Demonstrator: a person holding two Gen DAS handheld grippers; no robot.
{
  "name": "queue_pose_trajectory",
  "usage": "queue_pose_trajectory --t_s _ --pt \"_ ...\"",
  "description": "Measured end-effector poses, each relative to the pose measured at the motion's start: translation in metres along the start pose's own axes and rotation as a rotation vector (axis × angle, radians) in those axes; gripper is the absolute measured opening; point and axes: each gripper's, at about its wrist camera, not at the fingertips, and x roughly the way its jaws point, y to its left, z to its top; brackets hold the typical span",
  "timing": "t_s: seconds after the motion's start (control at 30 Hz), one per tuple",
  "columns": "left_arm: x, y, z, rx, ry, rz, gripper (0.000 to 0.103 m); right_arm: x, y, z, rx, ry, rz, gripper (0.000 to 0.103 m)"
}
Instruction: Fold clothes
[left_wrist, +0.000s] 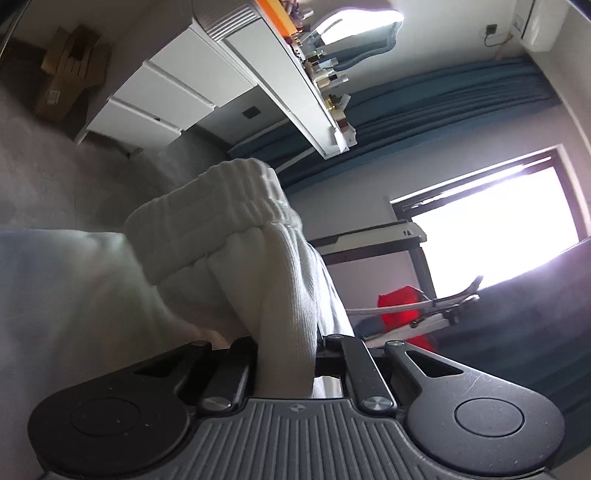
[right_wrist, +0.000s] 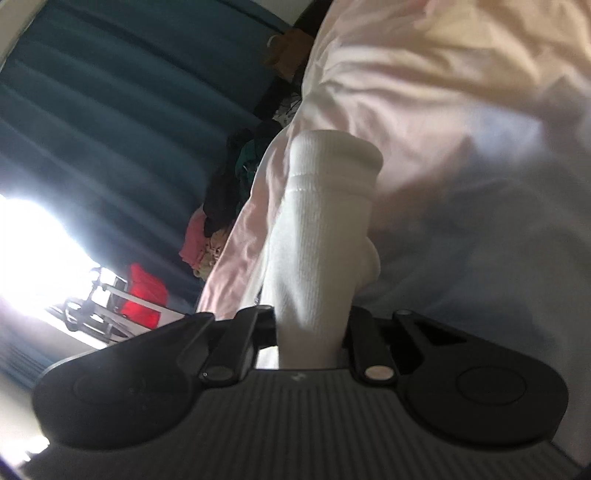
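Left wrist view: left claw (left_wrist: 286, 369) clamps together on a white ribbed sock (left_wrist: 284, 295), whose cuff bunches up ahead of the jaws.
Only here: white drawers (left_wrist: 155, 103) far ahead to the left, a window (left_wrist: 491, 229) off to the right.
Right wrist view: right claw (right_wrist: 312, 343) clamped on a white sock (right_wrist: 317, 236) standing straight up from it.
Only here: pale pink fabric (right_wrist: 443, 110) just behind the sock, a clothes pile (right_wrist: 221, 206) to the left.

A white ribbed sock (left_wrist: 266, 258) is seen between the black left gripper (left_wrist: 286, 354) jaws; teal curtains (left_wrist: 424, 96) are seen beyond.
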Motion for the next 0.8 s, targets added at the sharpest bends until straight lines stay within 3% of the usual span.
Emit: queue_pose_trajectory --t_s 0.23,0.37,0.47,0.57,0.63,0.7,0.8 --pt "-0.064 0.017 0.006 0.047 0.098 0.015 0.009 -0.072 -0.015 0.029 0.001 -0.032 0.012 0.014" --pt "-0.085 0.027 -0.008 0.103 0.141 0.128 0.010 -0.105 -0.046 0.029 0.059 -0.014 -0.045 0.014" --pt "-0.090 0.033 -0.013 0.154 0.168 0.180 0.012 -0.105 -0.076 0.026 0.100 0.064 -0.114 0.014" --pt "-0.097 0.033 -0.018 0.214 0.177 0.212 0.016 -0.105 -0.094 0.026 0.167 0.088 -0.088 0.017" --pt "-0.105 0.028 -0.024 0.270 0.194 0.213 0.023 -0.108 -0.096 0.024 0.180 0.089 -0.065 0.017" --pt "-0.109 0.019 -0.034 0.310 0.211 0.207 0.040 -0.108 -0.097 0.021 0.171 0.099 -0.049 0.020" --pt "-0.114 0.012 -0.050 0.342 0.207 0.224 0.056 -0.106 -0.104 0.019 0.194 0.120 -0.022 0.038"
